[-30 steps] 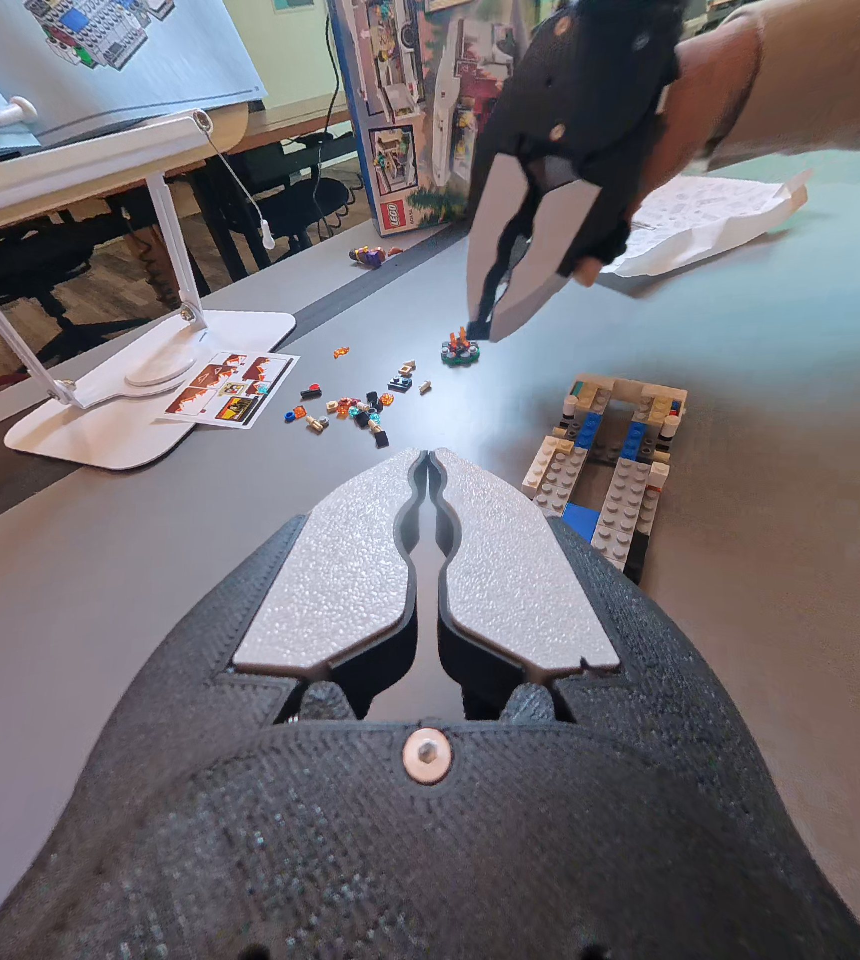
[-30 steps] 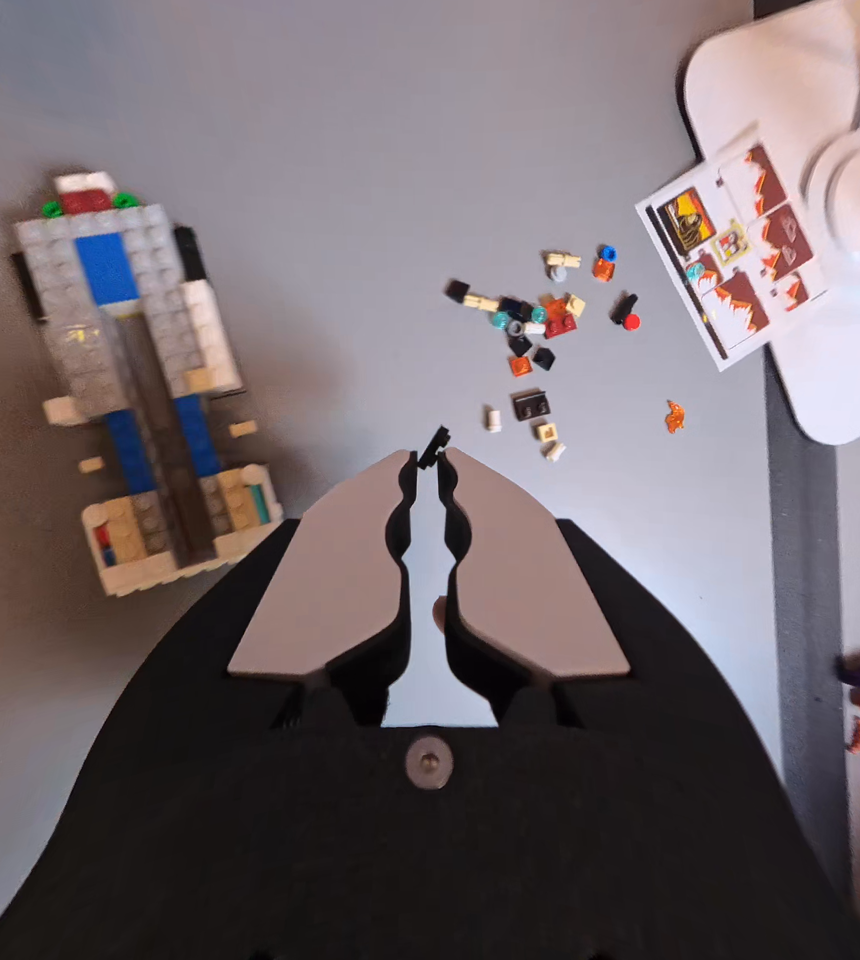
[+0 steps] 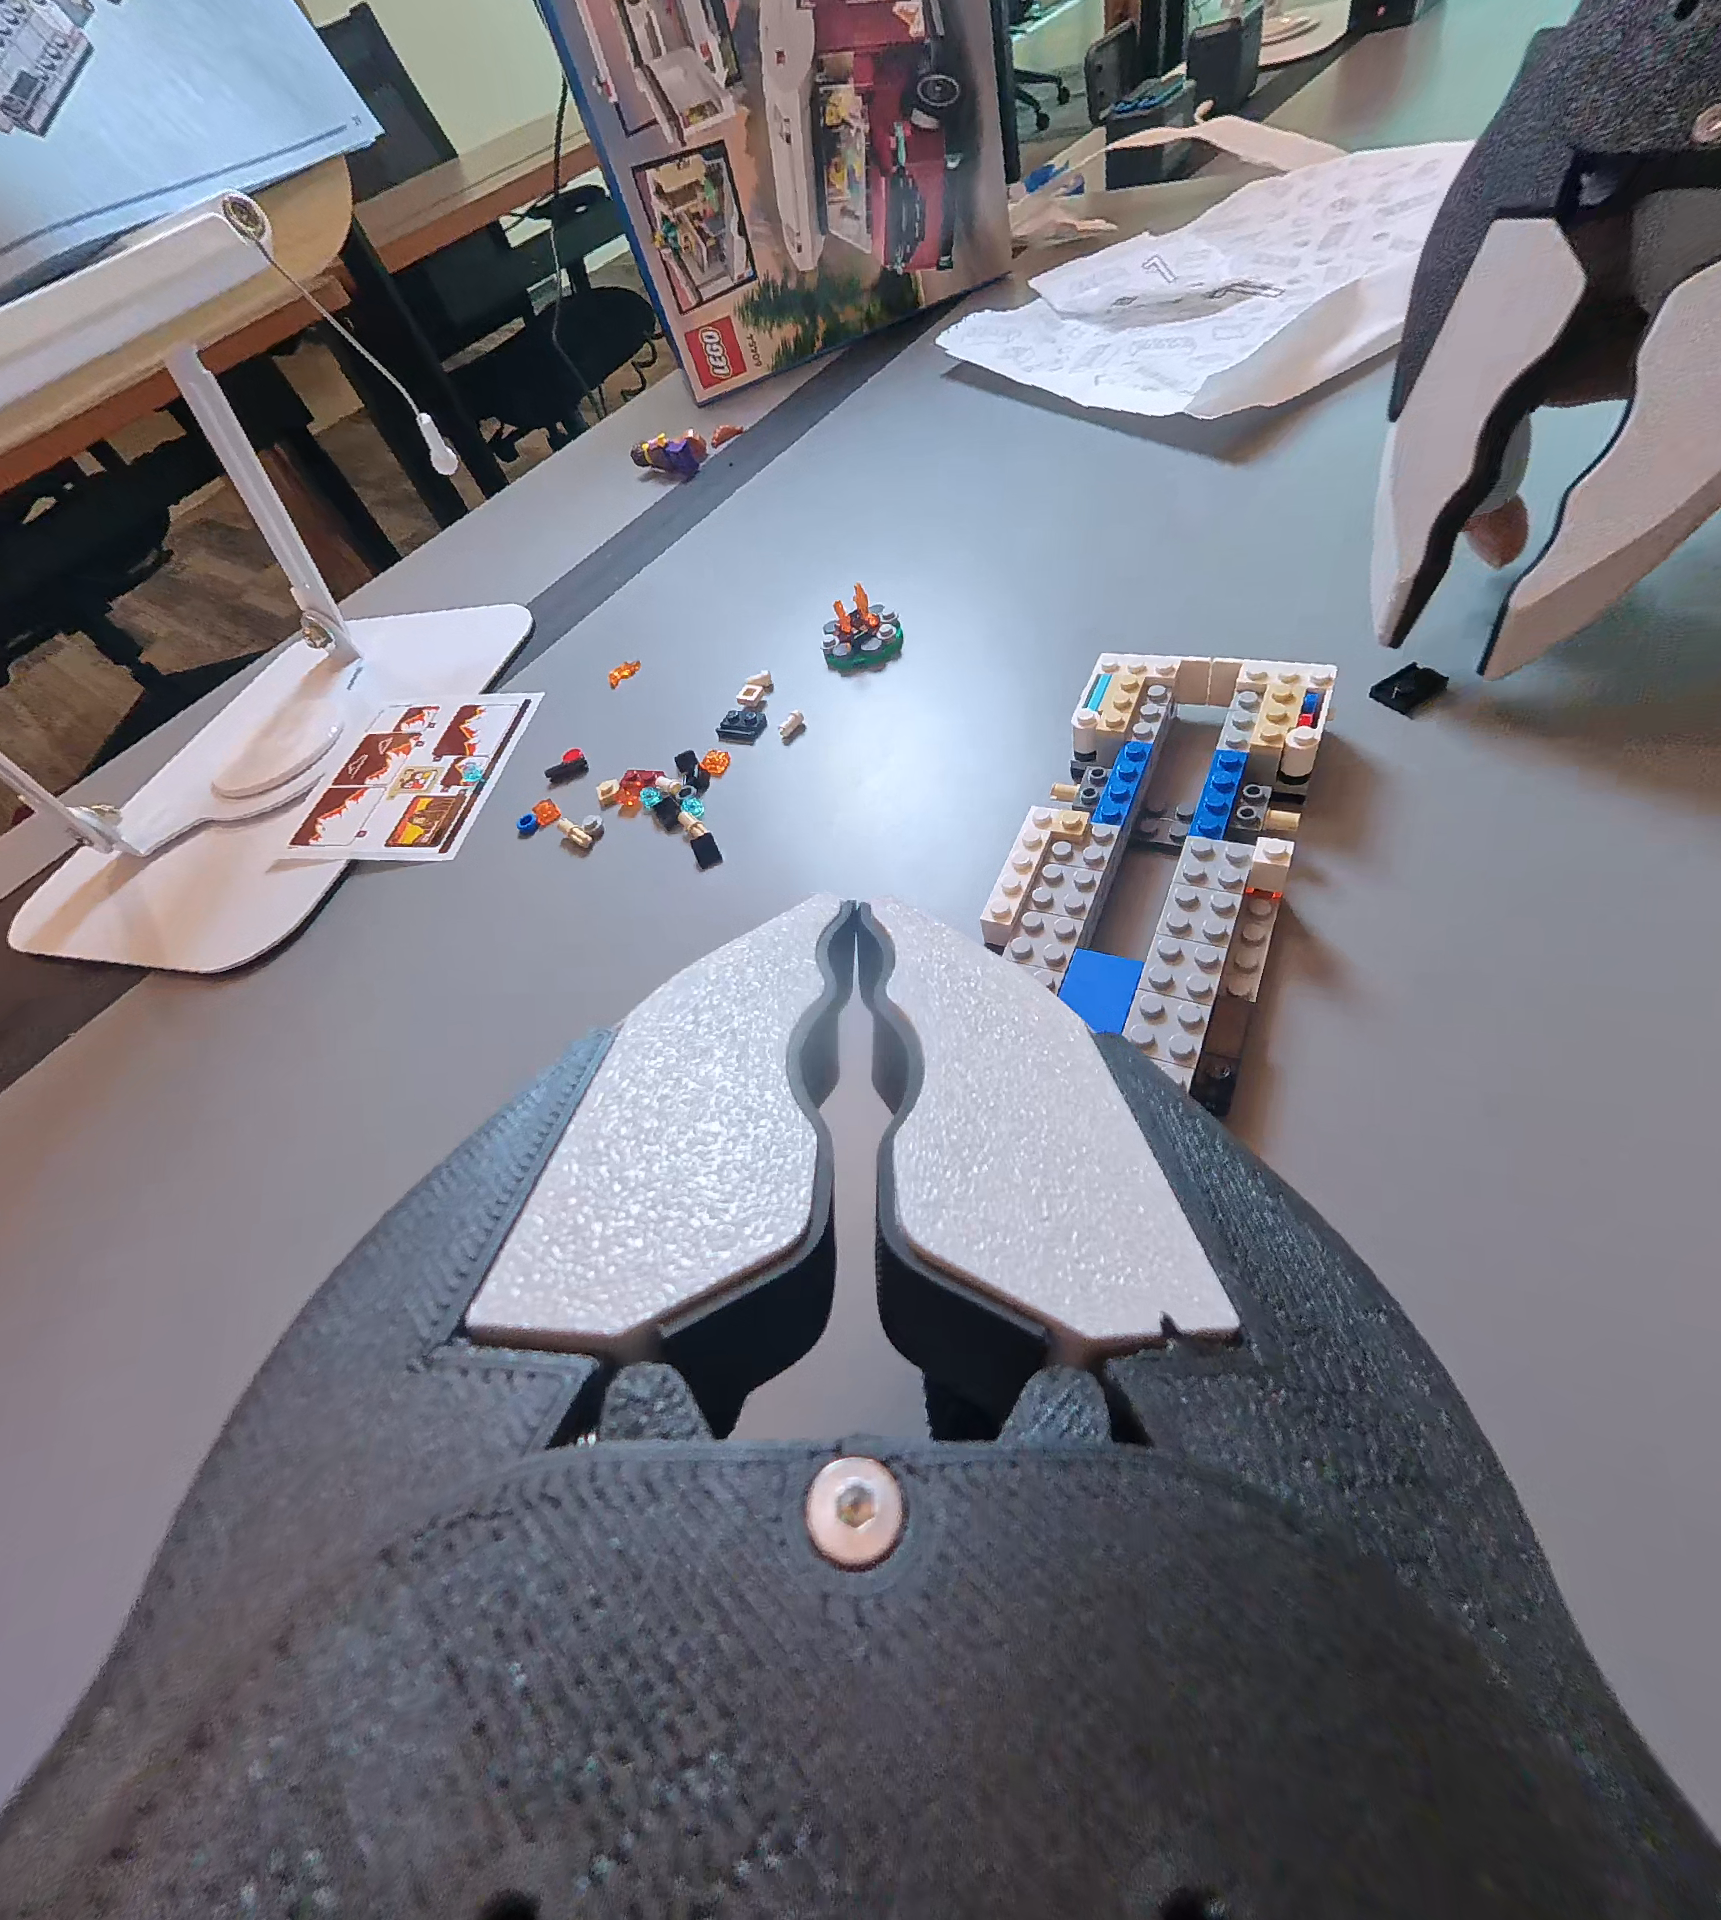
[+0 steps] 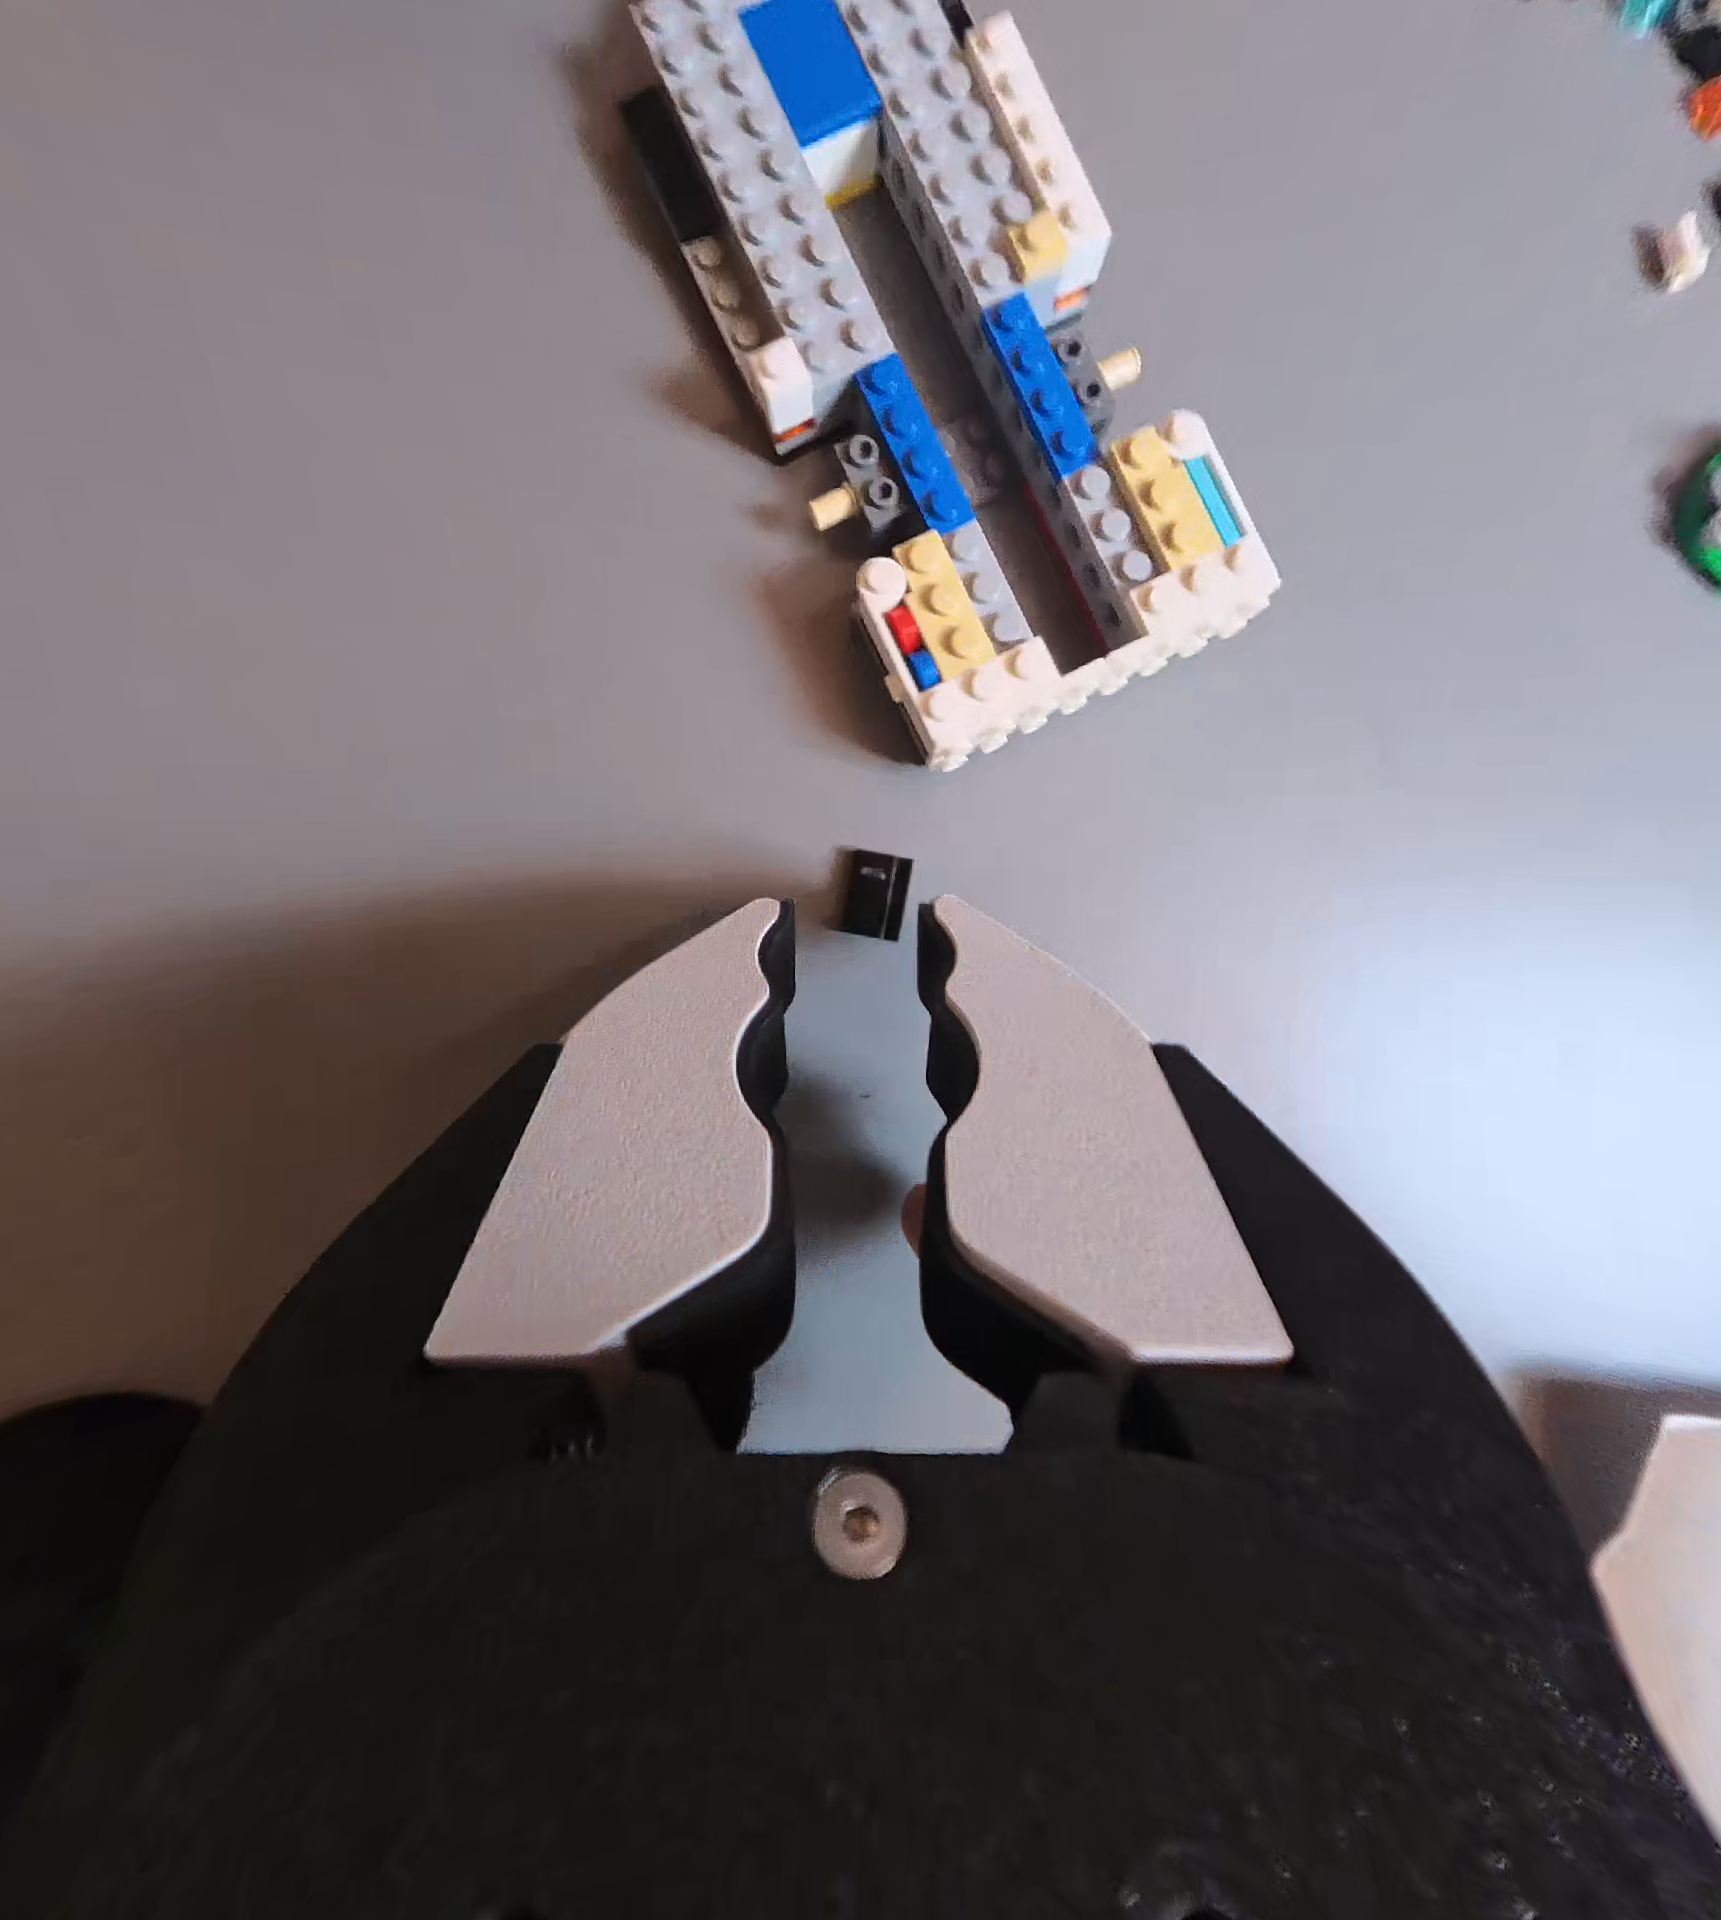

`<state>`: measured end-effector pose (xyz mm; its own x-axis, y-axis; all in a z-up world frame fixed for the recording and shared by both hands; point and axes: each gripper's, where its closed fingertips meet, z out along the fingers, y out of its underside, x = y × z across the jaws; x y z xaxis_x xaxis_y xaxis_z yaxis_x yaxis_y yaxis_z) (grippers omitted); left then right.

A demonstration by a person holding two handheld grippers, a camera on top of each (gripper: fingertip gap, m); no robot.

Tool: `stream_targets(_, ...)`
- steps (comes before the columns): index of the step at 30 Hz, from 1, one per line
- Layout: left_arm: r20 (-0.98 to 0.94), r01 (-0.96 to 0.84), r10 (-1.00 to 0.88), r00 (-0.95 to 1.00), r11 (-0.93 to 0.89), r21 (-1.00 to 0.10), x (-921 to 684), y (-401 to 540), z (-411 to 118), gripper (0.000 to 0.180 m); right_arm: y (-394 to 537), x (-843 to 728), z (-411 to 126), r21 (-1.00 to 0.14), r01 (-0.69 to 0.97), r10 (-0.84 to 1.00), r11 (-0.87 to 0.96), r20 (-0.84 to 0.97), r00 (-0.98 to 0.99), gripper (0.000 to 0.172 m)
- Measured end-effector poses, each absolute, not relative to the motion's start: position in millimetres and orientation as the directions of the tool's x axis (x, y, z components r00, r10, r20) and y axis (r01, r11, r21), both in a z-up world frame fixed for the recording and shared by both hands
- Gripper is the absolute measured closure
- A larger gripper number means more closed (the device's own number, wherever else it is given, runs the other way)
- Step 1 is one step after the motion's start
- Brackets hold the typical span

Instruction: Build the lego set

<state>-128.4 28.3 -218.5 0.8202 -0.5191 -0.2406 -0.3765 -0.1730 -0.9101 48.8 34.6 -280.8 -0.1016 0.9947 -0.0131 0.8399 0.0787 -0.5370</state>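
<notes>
Since a second ago the right hand-held gripper (image 4: 856, 914) has been carried from the scatter of loose pieces (image 3: 643, 795) to the counter (image 3: 939, 540) beside the far end of the brick model (image 4: 949, 395). Its jaws, then nearly together with a small black piece (image 4: 875, 894) at their tips, are now spread apart. That piece is now seen lying flat on the counter just ahead of the fingertips, untouched by either one. The left hand-held gripper (image 3: 854, 909) is unchanged: its tips are pressed together on nothing, above the counter next to the near end of the model.

Several slips are judged possible. The black piece is small and low, so a fingertip lowered off-centre could push it along the smooth counter, or flick it toward the white end wall of the model. A grip taken only at its edge could let it spring out. A wide sweep of the right hand-held gripper could also knock the model, which rests loose on the counter. The green round piece (image 3: 864, 639) and the loose pieces lie well apart from both.
</notes>
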Motion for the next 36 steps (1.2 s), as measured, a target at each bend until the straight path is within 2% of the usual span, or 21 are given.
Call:
stream_targets(4,-0.245,-0.382,-0.521,0.817,-0.170,-0.909,-128,28,-219,0.180,33,43,-287,-0.493,0.863,0.988,0.115,-0.035,-0.152,0.151)
stream_targets(9,-0.241,-0.383,-0.525,0.816,-0.179,-0.906,-129,29,-221,0.180,13,38,-288,-0.400,0.844,0.907,0.356,-0.067,-0.415,0.154)
stream_targets(13,-0.250,-0.393,-0.523,0.815,-0.181,-0.902,-130,29,-222,0.180,-16,49,-283,-0.361,0.818,0.827,0.447,-0.180,-0.532,0.157)
stream_targets(15,-0.252,-0.393,-0.524,0.813,-0.176,-0.903,-130,28,-221,0.180,-13,49,-279,-0.380,0.826,0.854,0.417,-0.146,-0.499,0.156)
stream_targets(19,-0.245,-0.388,-0.535,0.809,-0.172,-0.906,-128,27,-220,0.180,13,50,-276,-0.437,0.880,0.966,0.187,-0.084,-0.246,0.148)
stream_targets(23,-0.235,-0.380,-0.551,0.801,-0.164,-0.911,-125,26,-218,0.180,18,54,-280,-0.473,0.881,0.988,-0.004,-0.135,-0.068,0.143)
stream_targets(26,-0.234,-0.382,-0.559,0.795,-0.161,-0.910,-123,25,-218,0.180,18,51,-286,-0.461,0.887,0.989,-0.015,-0.139,-0.055,0.143)
stream_targets(32,-0.238,-0.380,-0.551,0.800,-0.158,-0.912,-125,25,-216,0.180,7,35,-284,-0.473,0.878,0.975,0.068,-0.155,-0.159,0.145)
stream_targets(36,-0.235,-0.375,-0.551,0.801,-0.156,-0.914,-126,25,-215,0.180,9,39,-280,-0.491,0.864,0.980,0.110,-0.094,-0.178,0.146)
